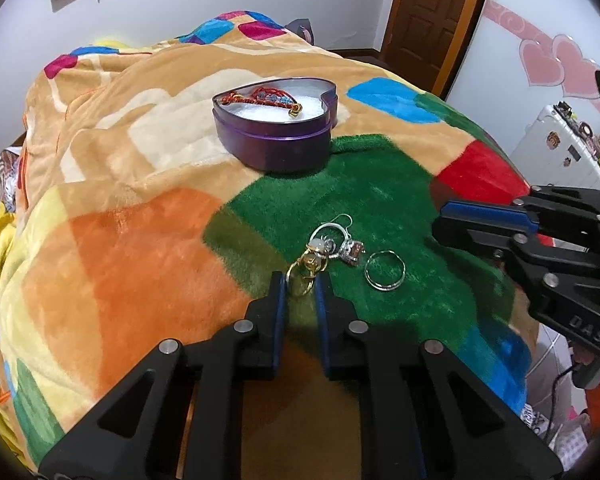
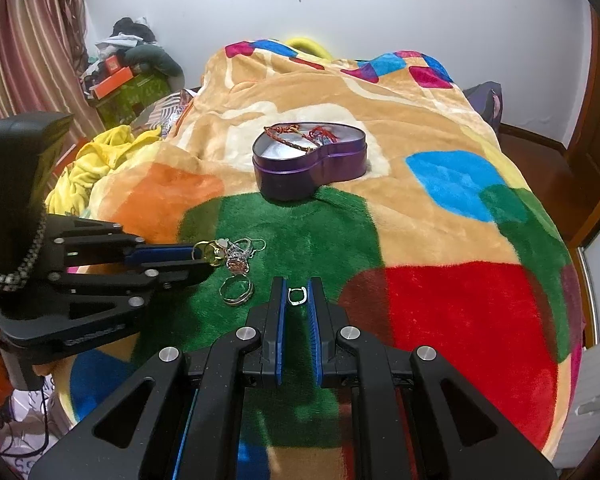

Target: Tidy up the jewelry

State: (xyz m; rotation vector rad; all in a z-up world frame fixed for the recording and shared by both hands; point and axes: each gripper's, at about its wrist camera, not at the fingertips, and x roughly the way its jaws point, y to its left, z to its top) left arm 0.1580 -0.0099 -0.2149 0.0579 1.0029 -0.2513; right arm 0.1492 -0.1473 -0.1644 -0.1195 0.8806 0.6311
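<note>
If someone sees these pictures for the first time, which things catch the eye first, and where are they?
The purple heart-shaped tin stands open on the bright patchwork fleece blanket, with red braided bracelets inside. On the green patch nearer the camera lies a small heap of rings and charms. The left gripper closes on a gold ring, while the right gripper holds a small silver piece.

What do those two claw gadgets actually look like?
Both are matte black plastic with triangular cut-outs, silver round pivot pins and blue pads lining the fingers. The left claw carries a tall black block and a speckled braided cord; the right claw has raised lettering on its body.
</note>
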